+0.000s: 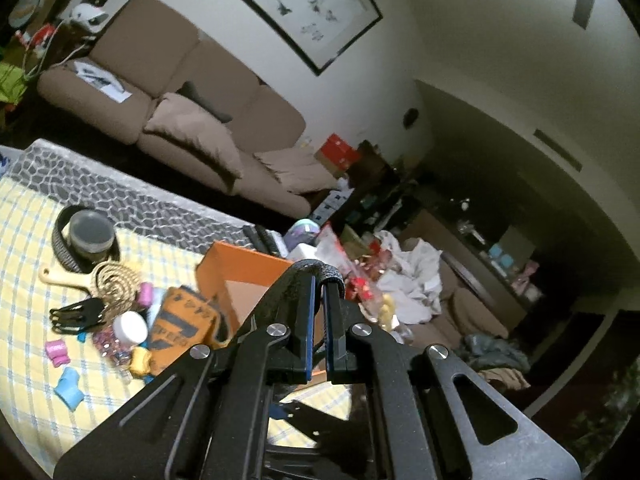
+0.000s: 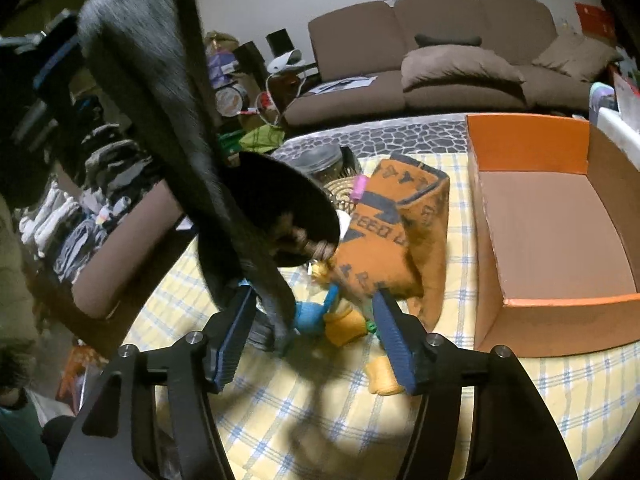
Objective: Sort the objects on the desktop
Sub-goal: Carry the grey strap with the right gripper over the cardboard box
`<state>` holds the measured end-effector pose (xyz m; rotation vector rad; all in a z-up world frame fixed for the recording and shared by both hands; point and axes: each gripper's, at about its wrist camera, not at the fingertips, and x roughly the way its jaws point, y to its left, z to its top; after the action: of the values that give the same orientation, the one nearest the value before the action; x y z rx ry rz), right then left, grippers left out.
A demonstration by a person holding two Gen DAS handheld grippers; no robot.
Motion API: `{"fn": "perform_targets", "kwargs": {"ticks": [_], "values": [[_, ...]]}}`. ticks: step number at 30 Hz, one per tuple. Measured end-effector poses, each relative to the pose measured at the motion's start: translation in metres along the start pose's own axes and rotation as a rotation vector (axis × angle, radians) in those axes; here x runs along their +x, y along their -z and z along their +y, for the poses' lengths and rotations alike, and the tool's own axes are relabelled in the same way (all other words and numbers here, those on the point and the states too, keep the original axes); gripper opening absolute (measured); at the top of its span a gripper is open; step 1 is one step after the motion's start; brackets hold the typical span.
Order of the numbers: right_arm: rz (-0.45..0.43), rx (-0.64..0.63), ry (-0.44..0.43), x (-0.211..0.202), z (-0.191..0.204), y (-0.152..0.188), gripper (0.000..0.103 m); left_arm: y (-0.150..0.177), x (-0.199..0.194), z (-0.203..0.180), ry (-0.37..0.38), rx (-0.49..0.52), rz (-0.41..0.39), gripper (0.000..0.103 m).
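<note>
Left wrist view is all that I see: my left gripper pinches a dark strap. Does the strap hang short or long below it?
Observer: Long. The dark grey strap runs down as far as the right gripper and ends between its fingers.
Operator: Is that gripper open?
Observer: Yes, it is open and holds nothing. A blue piece lies on the cloth between its fingers.
Operator: Is something already in the orange box?
Observer: No. The orange box shows only its bare brown floor.
</note>
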<state>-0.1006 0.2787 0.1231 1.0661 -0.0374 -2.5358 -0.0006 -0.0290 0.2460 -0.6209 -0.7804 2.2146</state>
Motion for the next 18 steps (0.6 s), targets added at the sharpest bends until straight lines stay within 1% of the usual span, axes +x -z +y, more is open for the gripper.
{"fn": "perform_targets", "kwargs": {"ticks": [5, 9, 14, 18], "values": [[-0.029, 0.052, -0.01, -0.01, -0.012, -0.002, 0.064, -0.022, 0.007, -0.039, -0.027, 0.077, 0.017, 0.003], [-0.085, 0.085, -0.037, -0.026, -0.018, -0.009, 0.065, -0.039, 0.013, -0.07, -0.033, 0.113, 0.014, 0.003], [-0.154, 0.109, -0.065, -0.051, -0.024, -0.018, 0.074, -0.055, 0.024, -0.109, -0.056, 0.162, 0.013, 0.003], [-0.195, 0.14, -0.083, -0.07, -0.035, -0.021, 0.076, -0.064, 0.033, -0.132, -0.071, 0.18, 0.005, 0.003]]}}
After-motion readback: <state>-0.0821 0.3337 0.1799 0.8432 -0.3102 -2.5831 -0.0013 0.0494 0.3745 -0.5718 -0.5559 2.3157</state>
